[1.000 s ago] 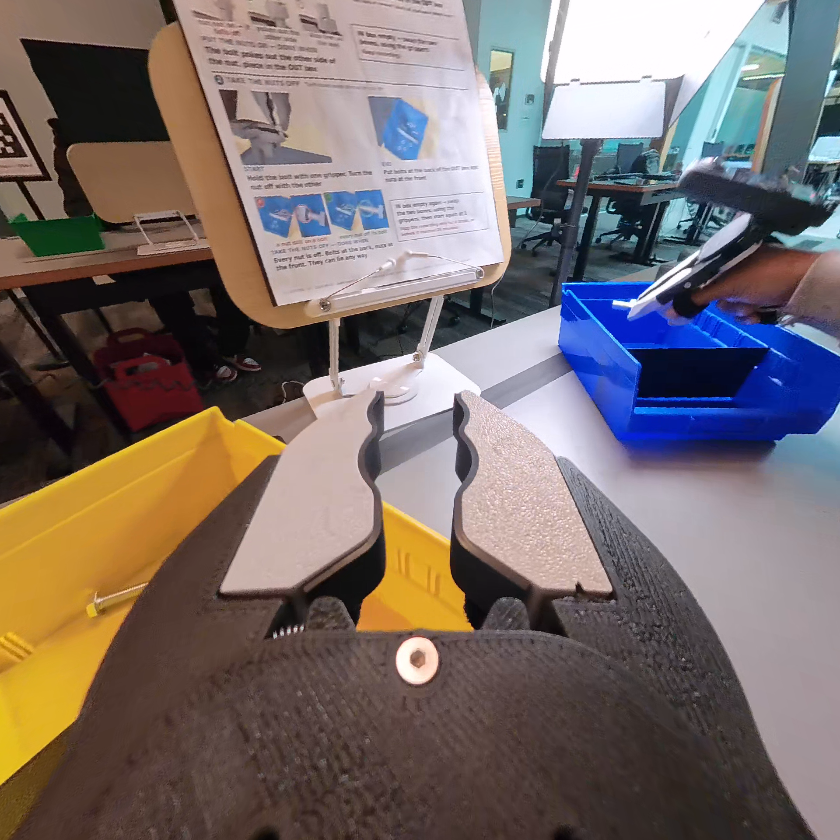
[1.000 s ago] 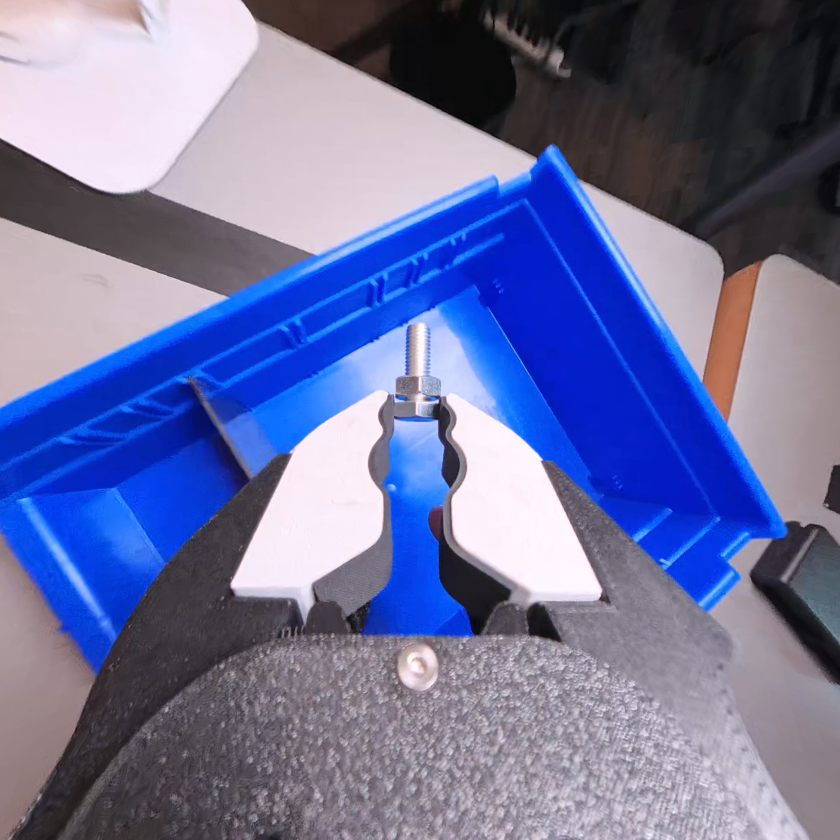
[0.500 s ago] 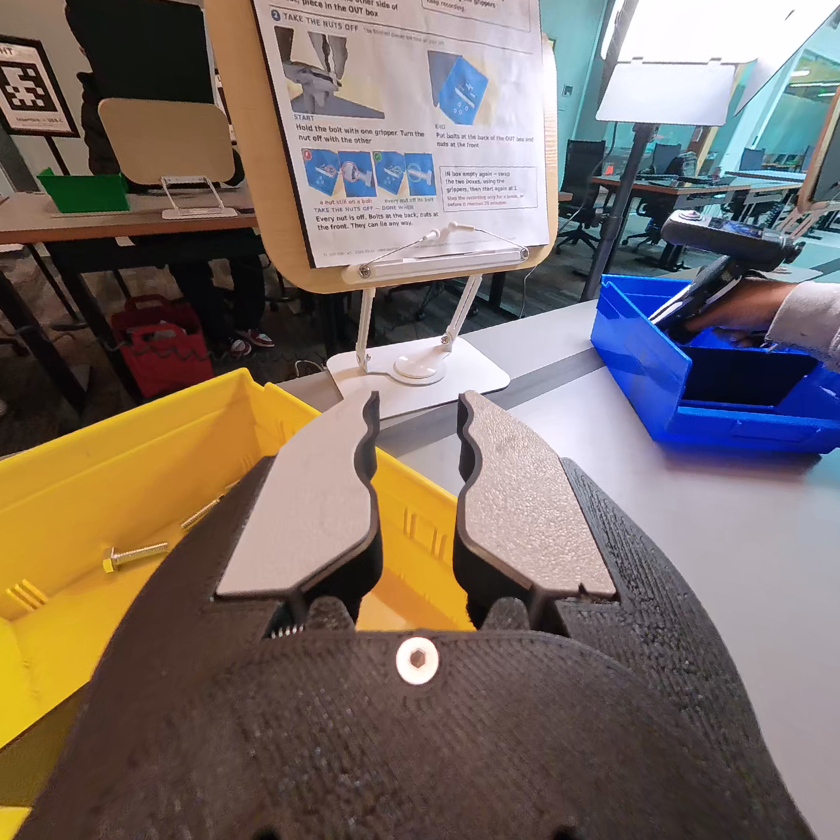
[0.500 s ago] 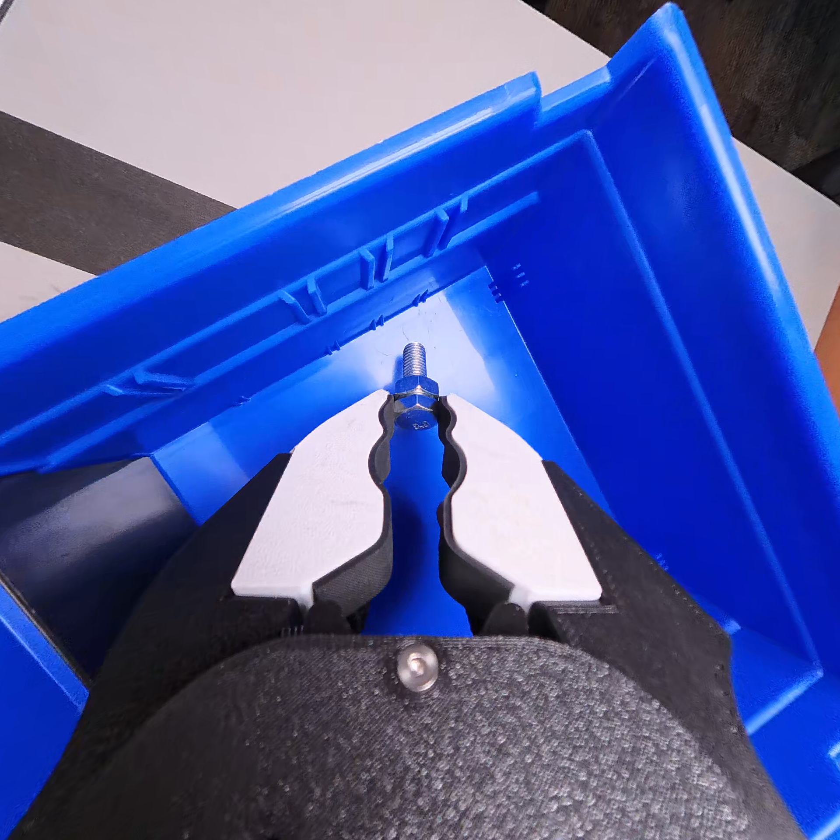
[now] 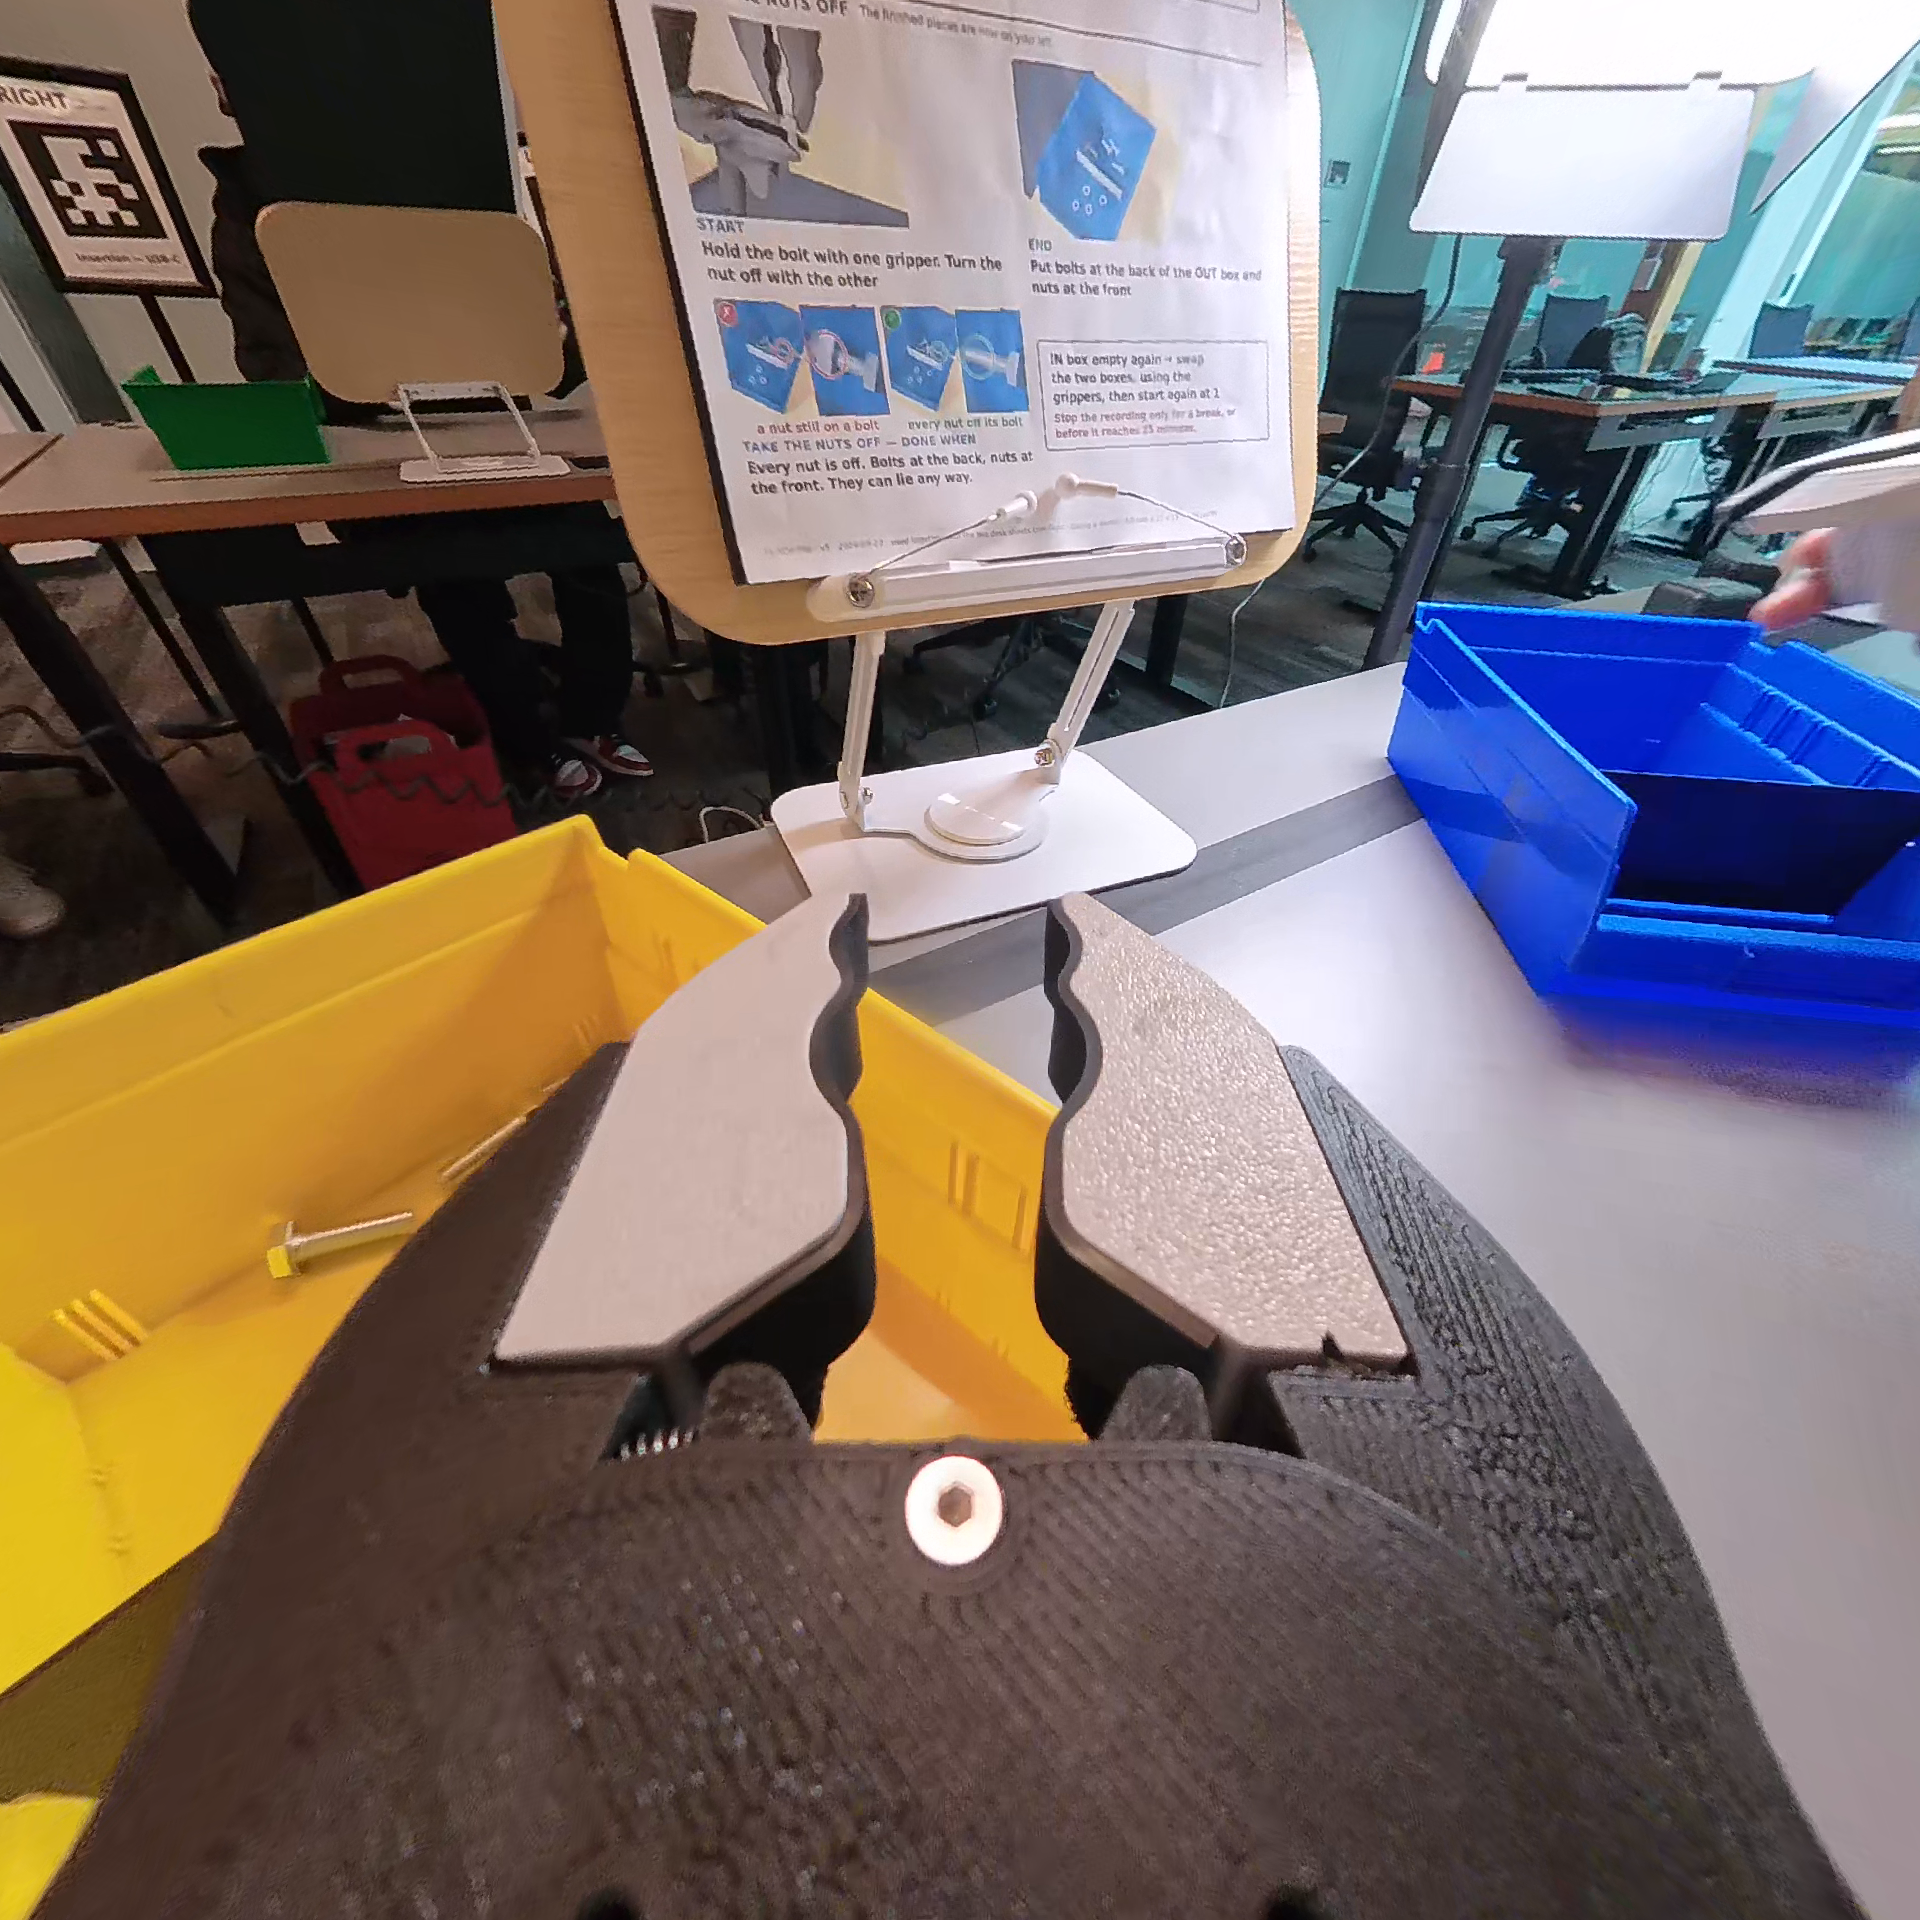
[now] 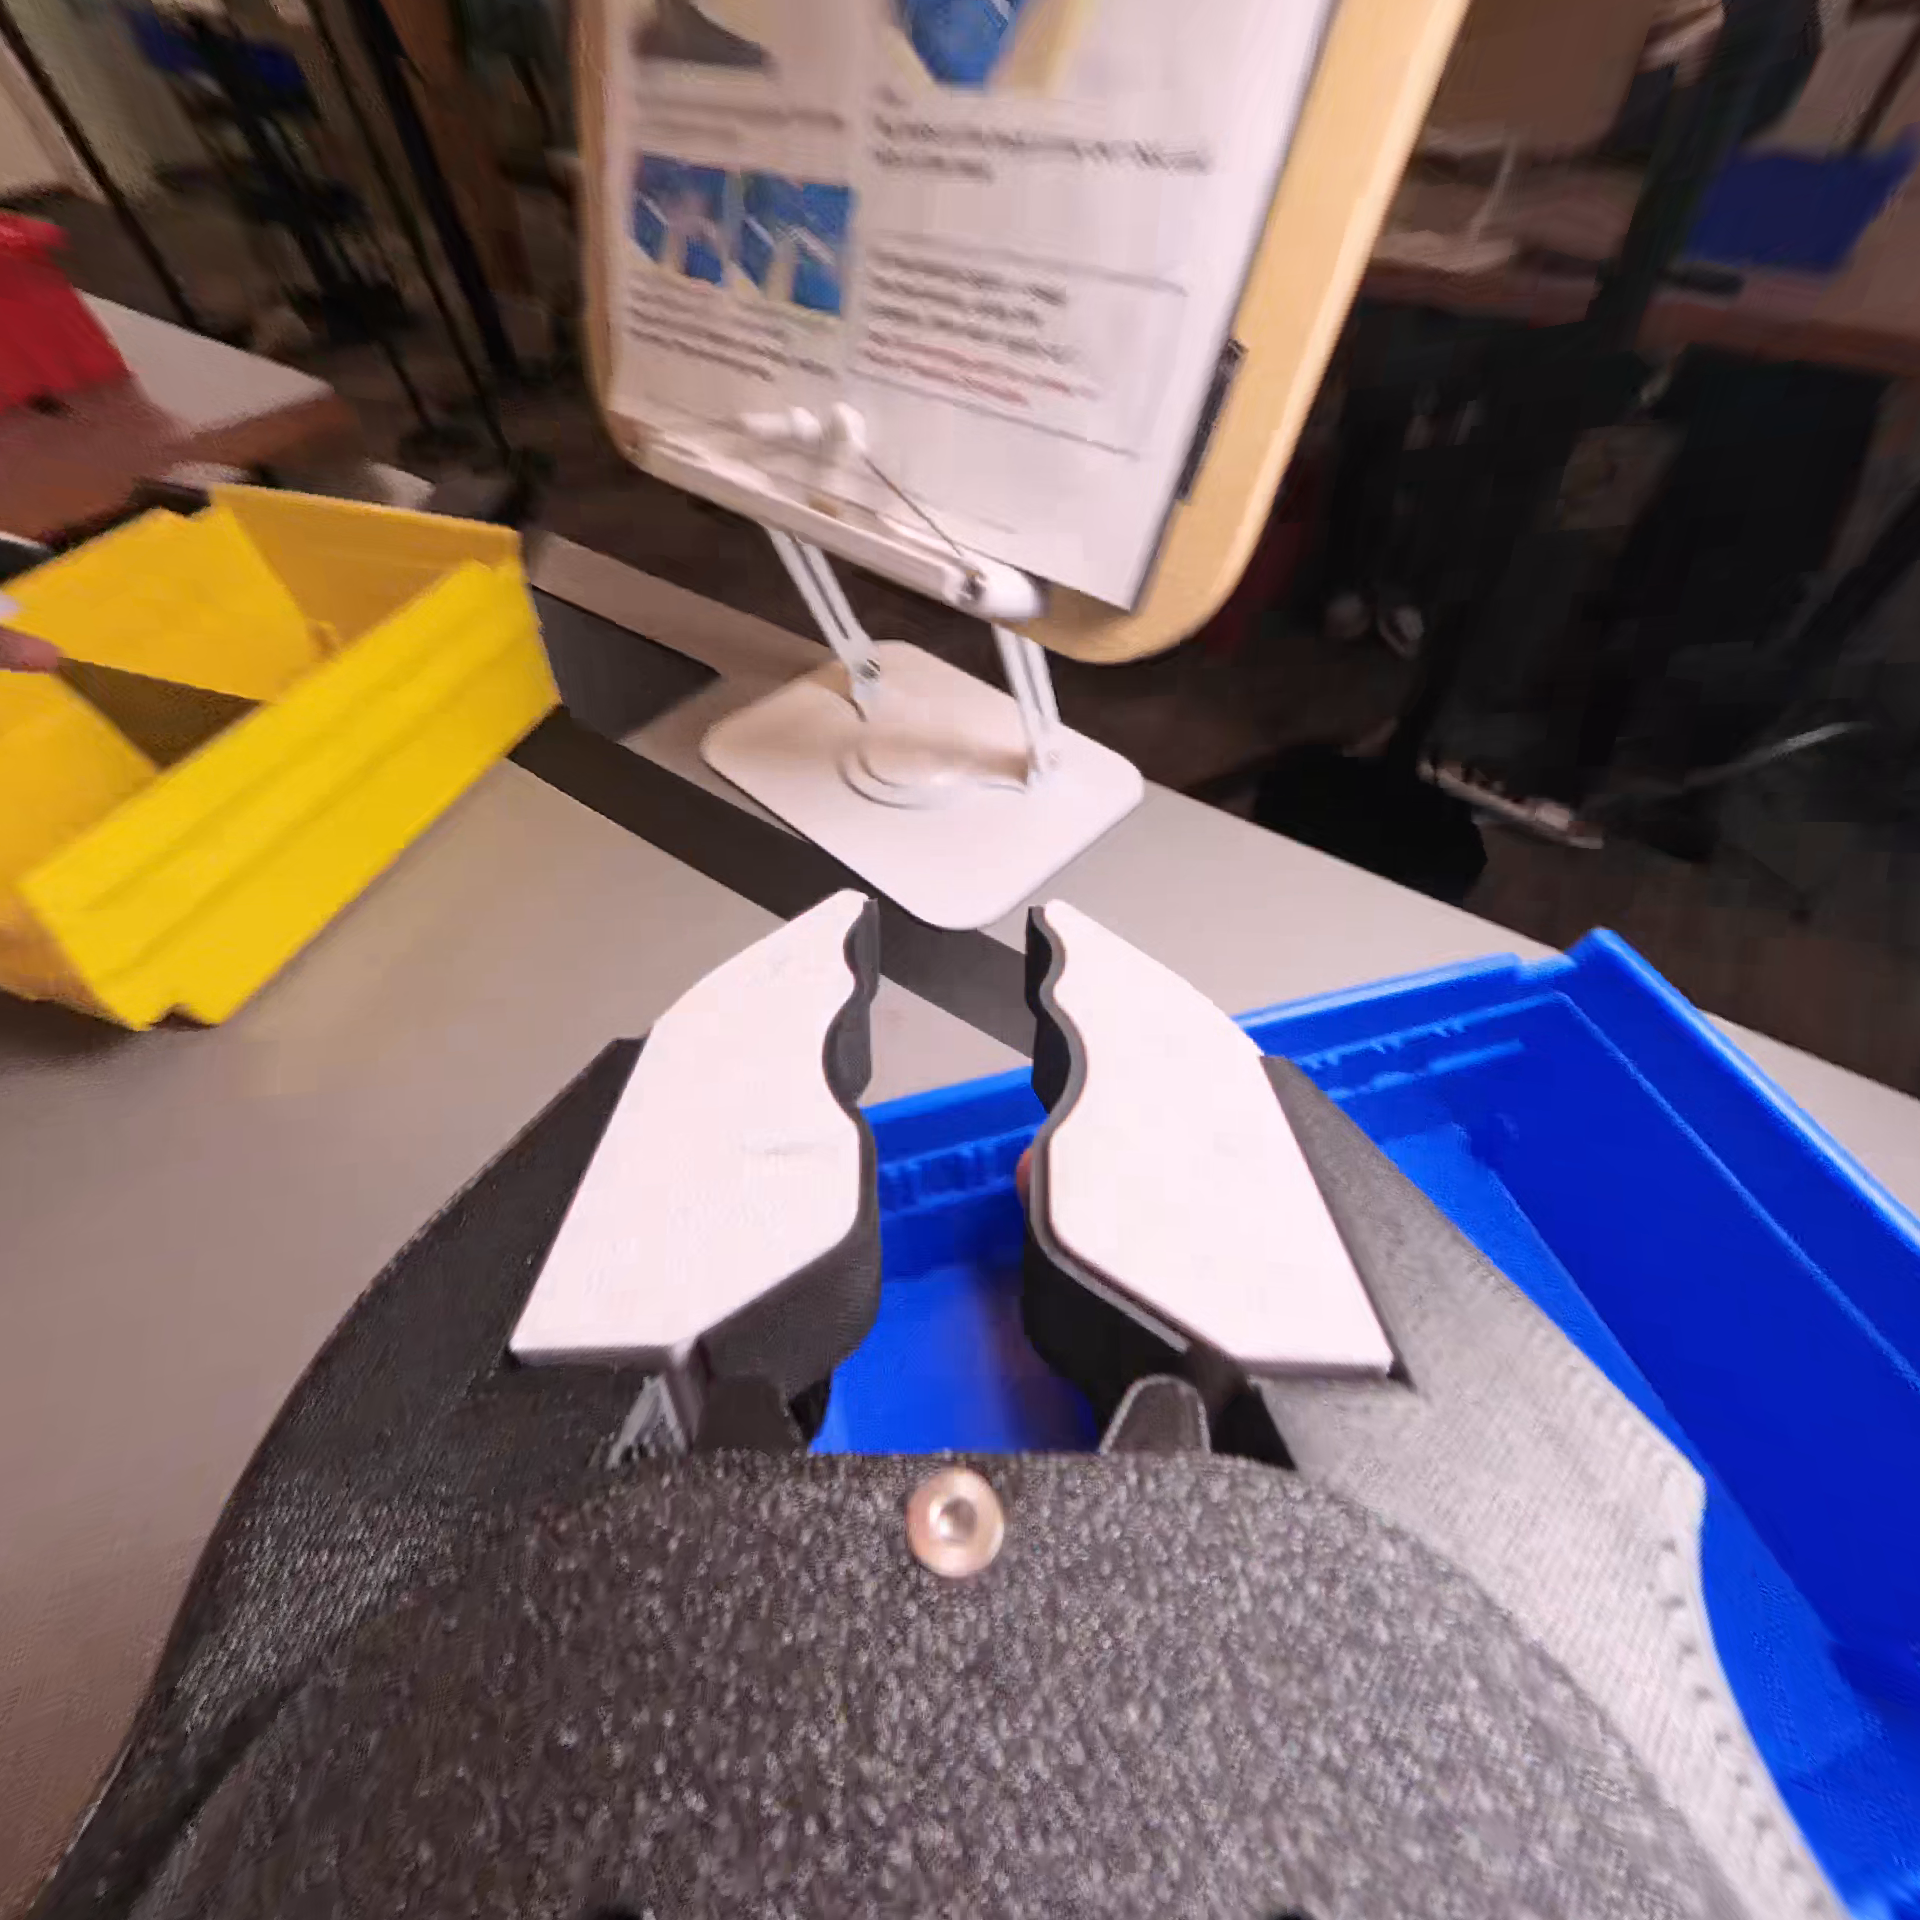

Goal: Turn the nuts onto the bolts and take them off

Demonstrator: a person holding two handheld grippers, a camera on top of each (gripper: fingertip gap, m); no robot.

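Two bins stand on the grey table [image 5: 1558,1195], well apart from each other: a yellow bin [image 5: 343,1039] on the left side and a blue bin [image 5: 1538,790] on the right side. Between them, further back, a white stand [image 5: 987,831] holds a wooden board with a printed instruction sheet [image 5: 966,260]. The left gripper [image 5: 951,914] is above the near right part of the yellow bin; its two fingers stand apart and nothing is between them. Inside the yellow bin a bolt [image 5: 338,1242] lies flat on the floor of the bin, with its hexagonal head toward the left, and a second bolt [image 5: 488,1148] shows only partly beside the gripper body. I cannot tell from these pictures if a nut sits on either of them. The right gripper [image 6: 951,925] is above the near left corner of the blue bin [image 6: 1662,1195]; its fingers are also apart and hold nothing. The right wrist view is blurred. In this view the yellow bin [image 6: 270,717] is far to the left, and the stand base [image 6: 925,800] is just behind the fingertips. The part of the blue bin that shows has a dark divider [image 5: 1766,842] across it.
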